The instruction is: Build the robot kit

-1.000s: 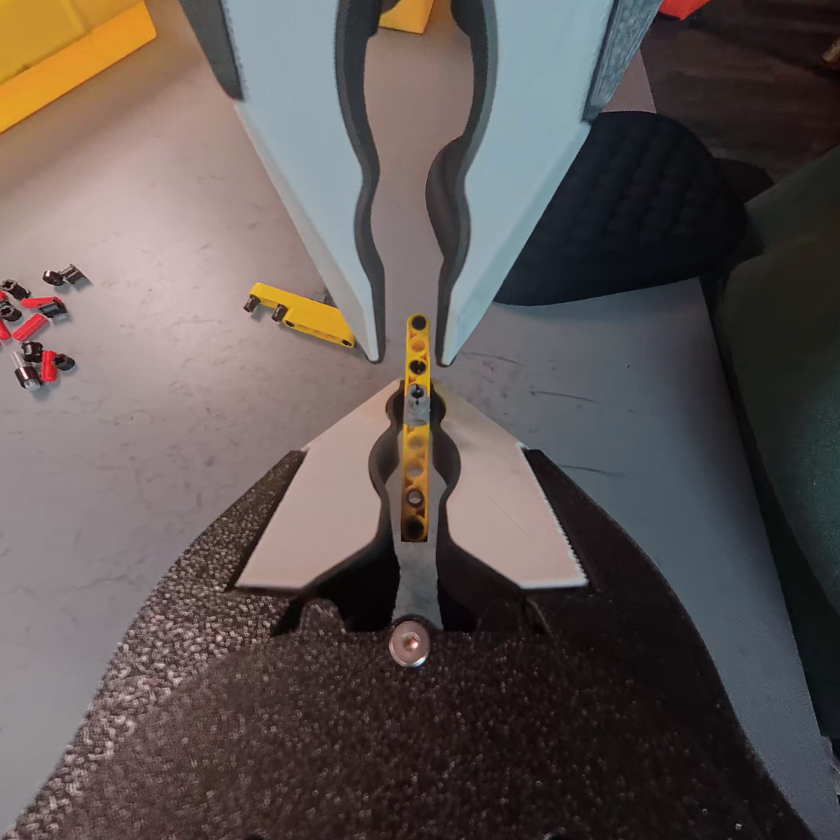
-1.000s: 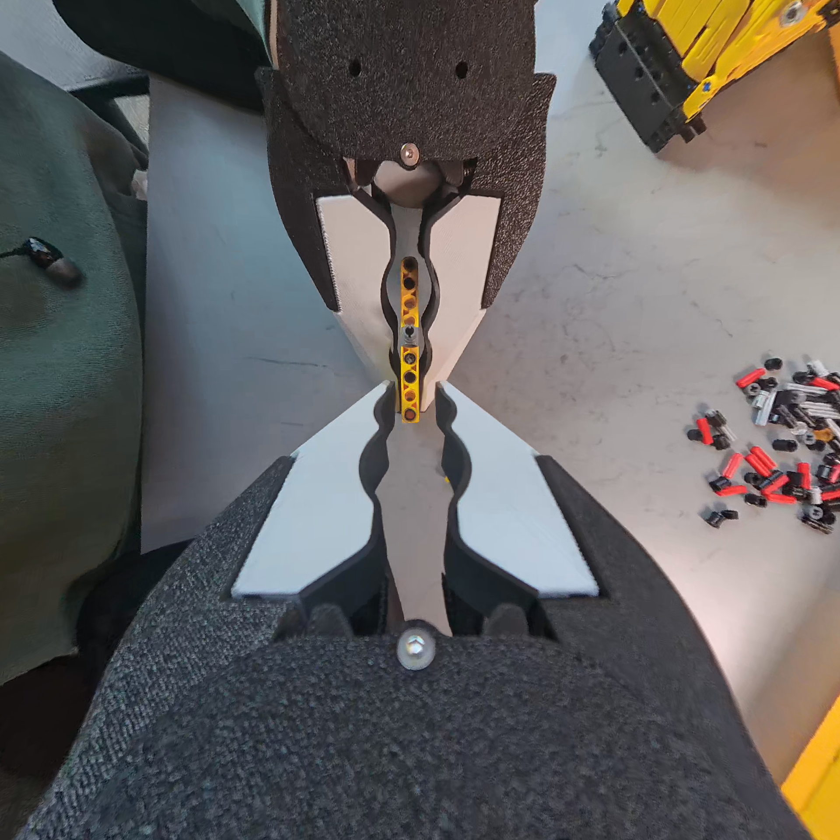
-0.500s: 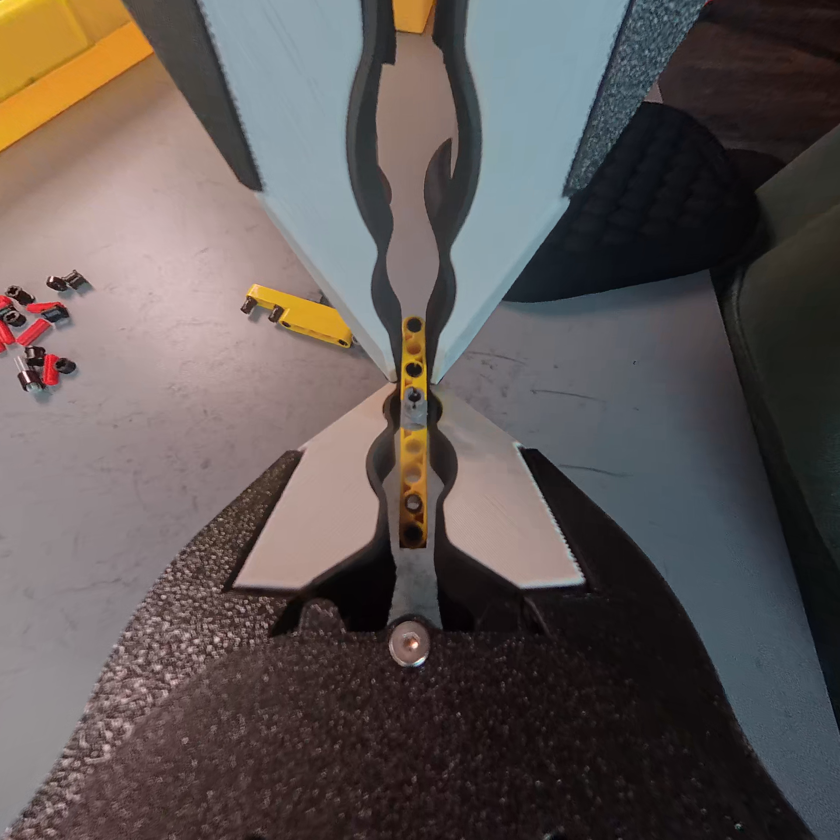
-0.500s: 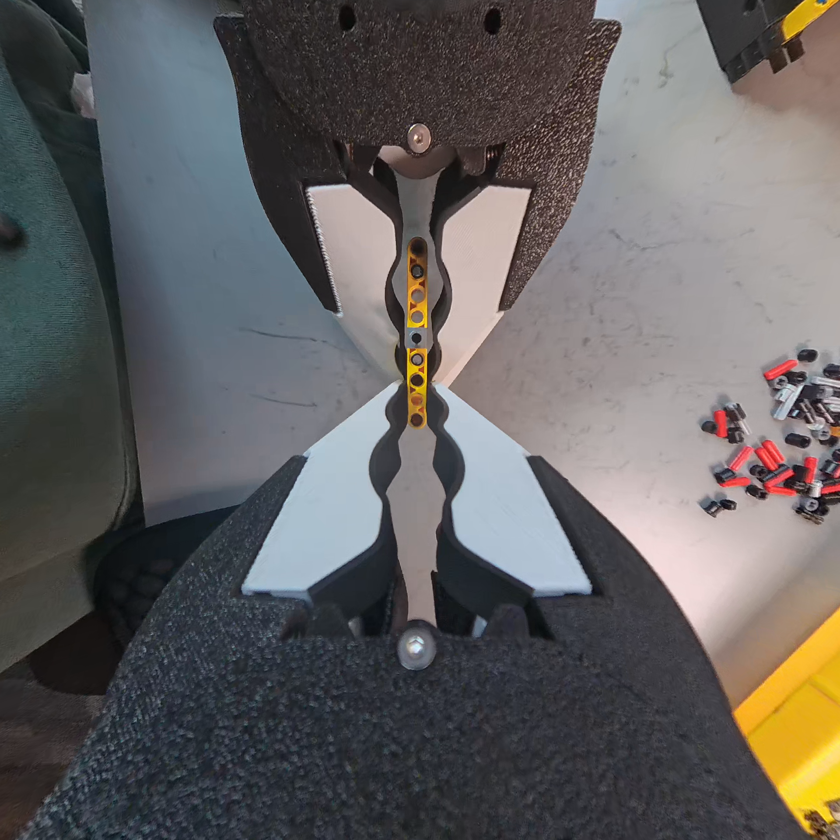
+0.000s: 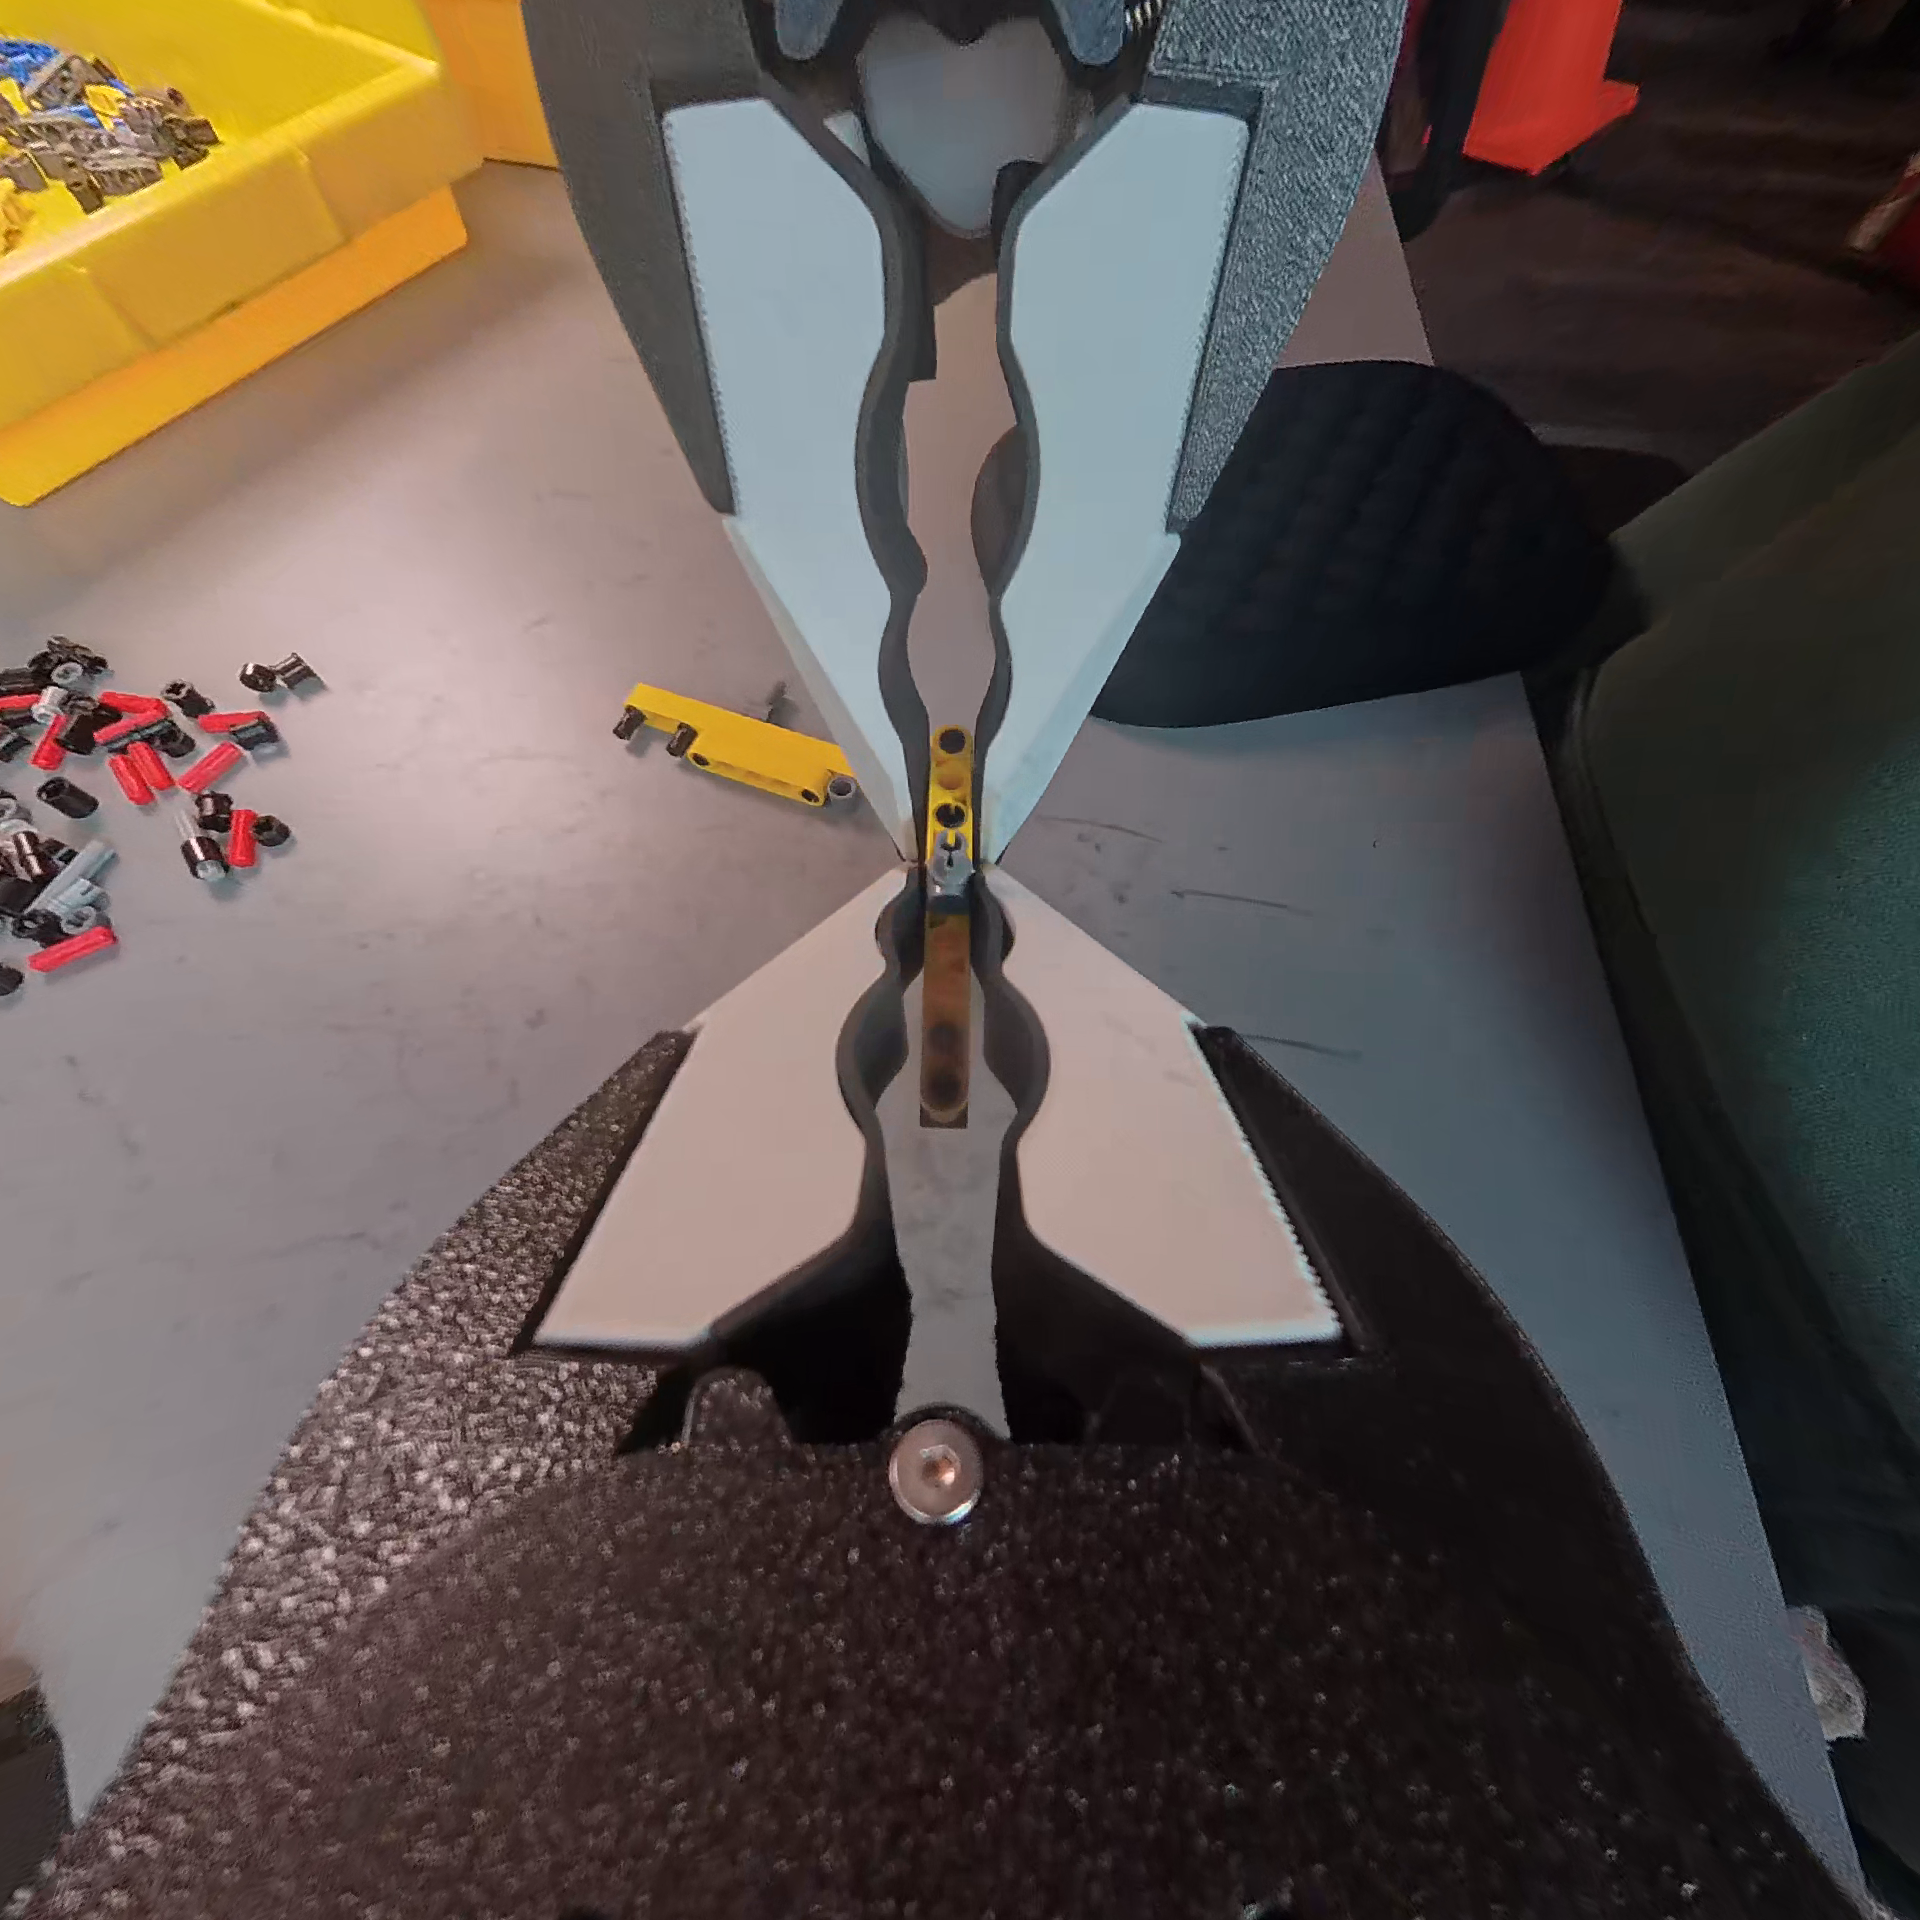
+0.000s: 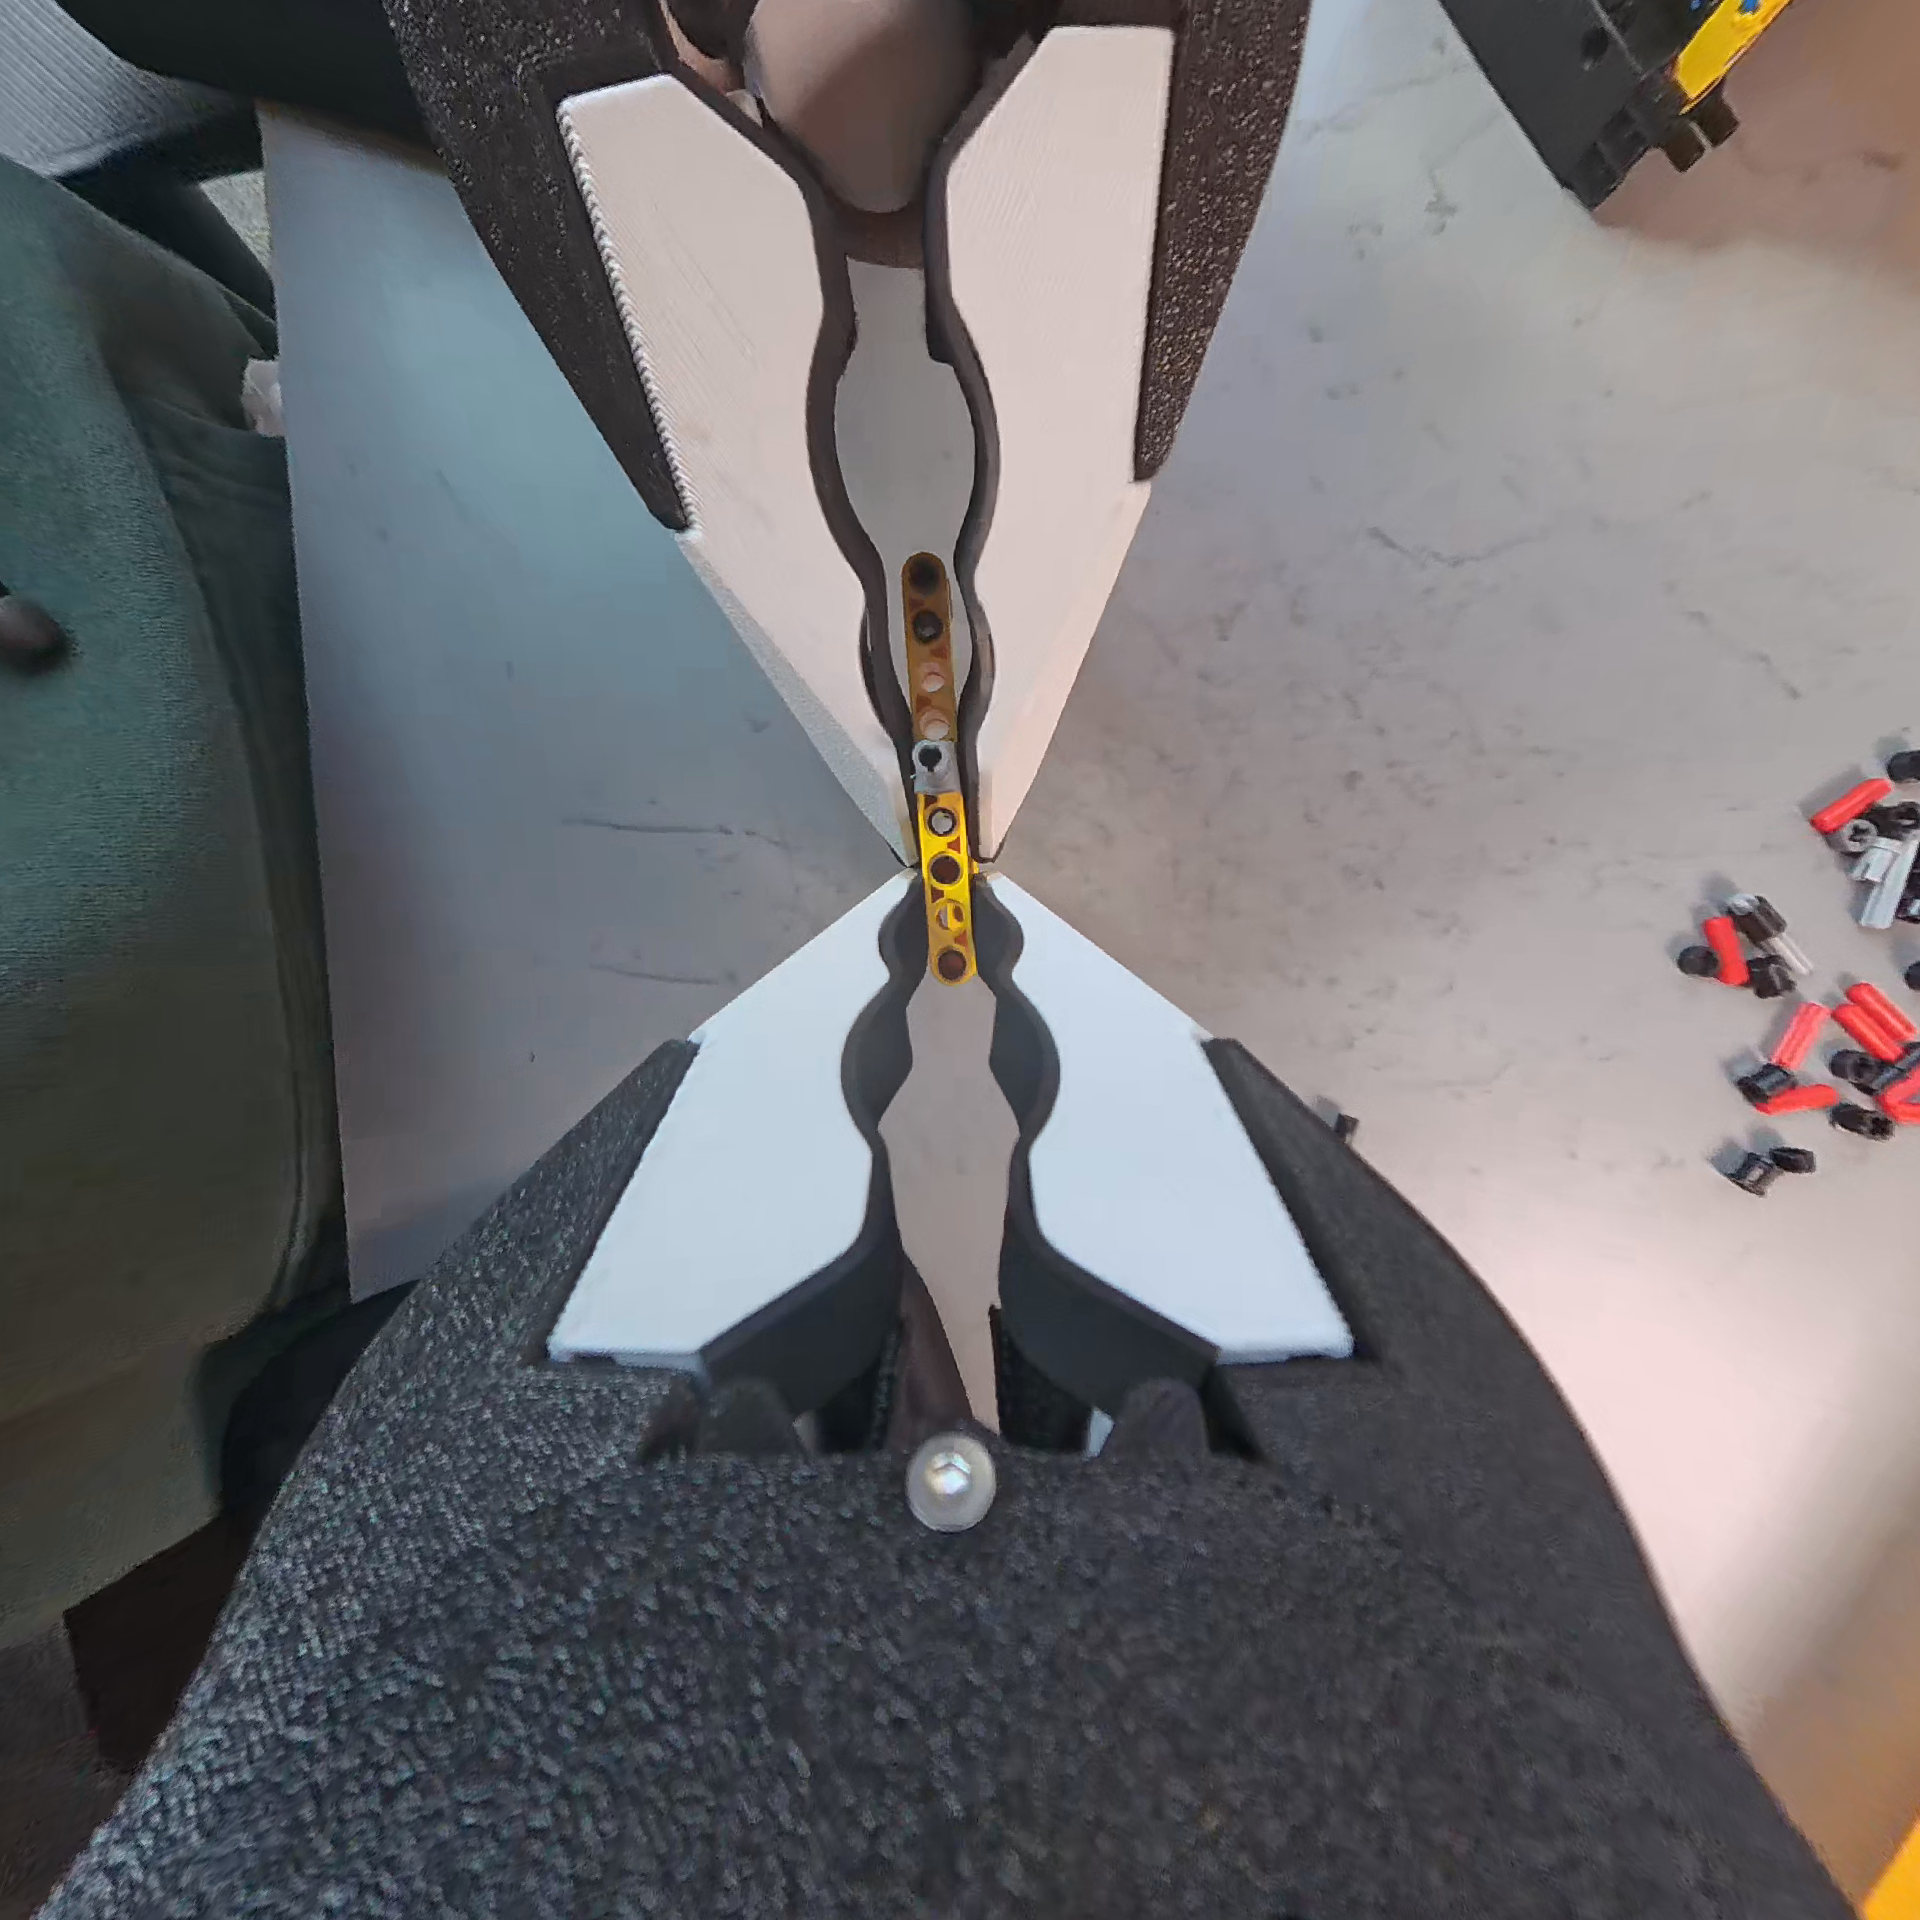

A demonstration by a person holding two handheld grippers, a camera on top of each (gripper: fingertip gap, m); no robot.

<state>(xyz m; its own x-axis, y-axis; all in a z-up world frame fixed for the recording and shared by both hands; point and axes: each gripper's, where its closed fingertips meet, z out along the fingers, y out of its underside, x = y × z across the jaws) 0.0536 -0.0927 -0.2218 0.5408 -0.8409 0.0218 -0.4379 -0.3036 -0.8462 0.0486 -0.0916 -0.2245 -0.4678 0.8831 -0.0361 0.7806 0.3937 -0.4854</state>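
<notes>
A yellow perforated beam (image 5: pixel 948 997) with a grey pin (image 5: pixel 951 854) through a middle hole is held above the grey table (image 5: pixel 468 1039). My left gripper (image 5: pixel 948 878) is shut on one half of it. My right gripper (image 5: pixel 951 854) comes in from the far side, tip to tip with the left, and is shut on the other half. In the right wrist view, the beam (image 6: pixel 945 883) runs from my right gripper (image 6: pixel 949 878) into the left gripper (image 6: pixel 940 831), with the grey pin (image 6: pixel 932 762) just past the tips.
A second yellow beam with black pins (image 5: pixel 732 750) lies on the table left of the grippers. A pile of red, black and grey pins (image 5: pixel 104 790) (image 6: pixel 1829 997) lies beyond. A yellow parts bin (image 5: pixel 208 208), a black-and-yellow model (image 6: pixel 1600 94), a black mesh seat (image 5: pixel 1351 540) and green fabric (image 5: pixel 1766 935) border the table.
My right gripper has moved in toward the left and closed from open onto the free end of the beam. The left gripper has kept its hold.
</notes>
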